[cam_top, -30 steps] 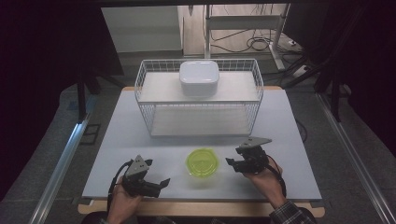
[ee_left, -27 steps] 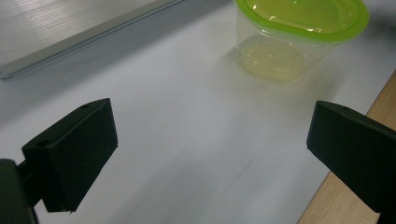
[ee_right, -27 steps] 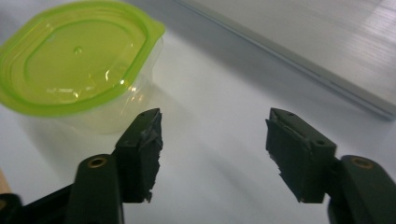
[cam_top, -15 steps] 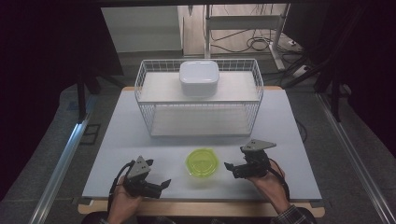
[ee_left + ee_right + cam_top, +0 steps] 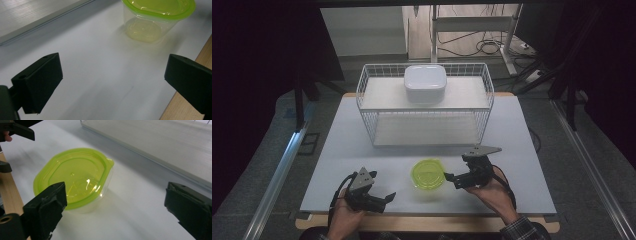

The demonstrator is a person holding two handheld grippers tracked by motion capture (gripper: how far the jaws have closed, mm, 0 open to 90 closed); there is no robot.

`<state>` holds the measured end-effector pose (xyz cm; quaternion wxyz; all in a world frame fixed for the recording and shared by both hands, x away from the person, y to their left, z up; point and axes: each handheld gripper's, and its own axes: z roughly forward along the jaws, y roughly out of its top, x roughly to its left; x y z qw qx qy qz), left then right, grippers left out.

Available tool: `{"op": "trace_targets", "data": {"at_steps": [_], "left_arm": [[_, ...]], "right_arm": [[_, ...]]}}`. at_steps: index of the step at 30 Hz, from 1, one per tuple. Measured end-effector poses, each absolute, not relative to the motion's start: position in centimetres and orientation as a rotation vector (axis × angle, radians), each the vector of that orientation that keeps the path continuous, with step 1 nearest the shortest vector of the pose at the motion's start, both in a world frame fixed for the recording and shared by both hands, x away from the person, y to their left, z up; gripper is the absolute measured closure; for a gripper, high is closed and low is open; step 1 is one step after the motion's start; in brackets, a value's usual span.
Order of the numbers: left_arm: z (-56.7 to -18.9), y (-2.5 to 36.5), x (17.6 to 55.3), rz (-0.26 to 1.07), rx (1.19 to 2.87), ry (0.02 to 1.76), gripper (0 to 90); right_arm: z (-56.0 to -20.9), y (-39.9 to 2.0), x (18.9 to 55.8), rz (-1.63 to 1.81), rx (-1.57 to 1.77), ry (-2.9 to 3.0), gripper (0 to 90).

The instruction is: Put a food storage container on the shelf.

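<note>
The right tongs (image 5: 451, 178) have just been opened wide, with nothing between them. The small clear plastic tub with the green lid (image 5: 428, 173) is found just beside them on the white worktop (image 5: 522, 150). The left tongs (image 5: 387, 197), also apart, are farther away.

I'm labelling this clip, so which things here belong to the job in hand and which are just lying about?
In the job:
- green-lidded container
- right gripper, jaws just opened, nothing between them
- left gripper, open

Lying about:
- wire basket
- white box on the basket
</note>
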<state>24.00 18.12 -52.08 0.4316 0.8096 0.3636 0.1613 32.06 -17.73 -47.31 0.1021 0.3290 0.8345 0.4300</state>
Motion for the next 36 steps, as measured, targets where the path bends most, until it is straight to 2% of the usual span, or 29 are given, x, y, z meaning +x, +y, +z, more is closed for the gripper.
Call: {"op": "trace_targets", "data": {"at_steps": [10,16,22,36], "left_arm": [[-52.1,18.0,24.0,0.405,2.024,0.907,1.4],[-52.2,17.9,24.0,0.409,2.034,0.906,1.5],[-52.2,17.9,24.0,0.415,2.043,0.906,1.6],[-52.2,17.7,23.9,0.423,2.06,0.896,1.7]], "right_arm": [[-47.6,-17.3,33.2,1.34,1.063,2.523,31.7],[-48.2,-17.4,34.4,1.411,1.17,2.568,43.3],[-48.9,-16.6,35.3,1.424,1.229,2.622,50.4],[-50.2,-16.7,36.6,1.52,1.526,2.665,75.2]]}}
